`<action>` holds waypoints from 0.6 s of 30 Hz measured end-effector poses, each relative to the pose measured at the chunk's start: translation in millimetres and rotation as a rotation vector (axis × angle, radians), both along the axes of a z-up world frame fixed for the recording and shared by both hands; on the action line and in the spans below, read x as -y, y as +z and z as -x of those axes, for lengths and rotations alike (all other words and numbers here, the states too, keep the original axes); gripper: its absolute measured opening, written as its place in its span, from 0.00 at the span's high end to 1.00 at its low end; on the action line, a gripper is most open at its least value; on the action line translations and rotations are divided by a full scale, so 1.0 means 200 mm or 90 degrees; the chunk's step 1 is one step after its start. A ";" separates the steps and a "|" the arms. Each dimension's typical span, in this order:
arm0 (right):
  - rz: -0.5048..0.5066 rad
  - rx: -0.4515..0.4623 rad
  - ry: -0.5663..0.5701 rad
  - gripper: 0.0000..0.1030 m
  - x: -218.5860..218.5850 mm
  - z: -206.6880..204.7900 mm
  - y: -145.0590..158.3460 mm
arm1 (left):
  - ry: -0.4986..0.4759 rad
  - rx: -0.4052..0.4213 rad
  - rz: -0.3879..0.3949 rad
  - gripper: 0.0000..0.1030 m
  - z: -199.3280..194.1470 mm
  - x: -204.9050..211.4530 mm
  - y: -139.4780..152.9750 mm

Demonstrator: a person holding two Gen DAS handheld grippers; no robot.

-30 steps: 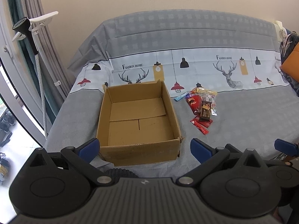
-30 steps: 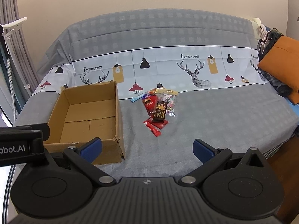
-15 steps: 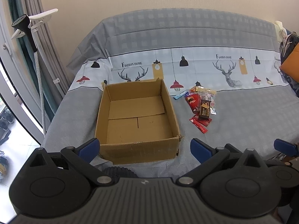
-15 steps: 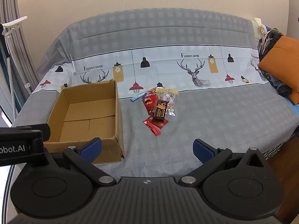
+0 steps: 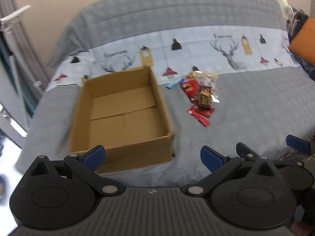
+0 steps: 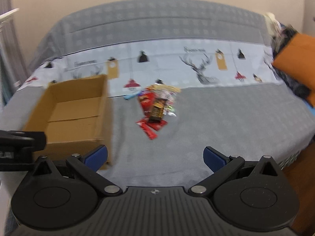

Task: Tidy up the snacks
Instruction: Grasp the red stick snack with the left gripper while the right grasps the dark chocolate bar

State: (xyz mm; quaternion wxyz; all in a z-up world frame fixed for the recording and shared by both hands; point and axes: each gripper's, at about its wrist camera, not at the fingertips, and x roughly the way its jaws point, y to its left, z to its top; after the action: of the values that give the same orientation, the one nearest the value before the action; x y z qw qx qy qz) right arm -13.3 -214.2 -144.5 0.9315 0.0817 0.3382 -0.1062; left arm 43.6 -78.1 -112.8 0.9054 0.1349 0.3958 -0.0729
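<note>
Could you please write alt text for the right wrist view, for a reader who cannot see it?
A blurred fisheye view past the open, empty right tool onto a grey covered sofa, where a small pile of snack packets lies beside an empty cardboard box to its left. An orange cushion sits at the right edge.

Left gripper [image 5: 152, 156]: black ribbed housing, two round black discs, silver pivot screws, blue finger pads [image 5: 94, 155]. Right gripper [image 6: 155, 157]: same build (small compass mark on housing centre).
</note>
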 end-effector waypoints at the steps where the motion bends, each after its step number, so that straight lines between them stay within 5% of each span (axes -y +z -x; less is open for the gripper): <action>1: -0.016 0.017 -0.004 0.00 0.06 -0.01 -0.06 | -0.005 -0.006 0.009 0.00 -0.04 0.03 -0.05; 6: -0.107 0.039 -0.025 0.00 0.39 -0.13 -0.31 | -0.052 -0.027 0.089 0.00 -0.24 0.21 -0.30; 12: -0.105 0.067 0.001 0.00 0.64 -0.32 -0.51 | -0.019 -0.069 0.146 0.02 -0.61 0.39 -0.57; 18: -0.214 0.075 0.033 0.08 0.86 -0.56 -0.65 | -0.034 -0.130 0.154 0.44 -0.91 0.54 -0.84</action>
State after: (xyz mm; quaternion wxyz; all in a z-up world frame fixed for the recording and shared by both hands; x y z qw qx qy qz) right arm 99.1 -386.1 -274.5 0.9253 0.2332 0.2983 -0.0192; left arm 226.4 -186.4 -281.4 0.8677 0.0270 0.4706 -0.1576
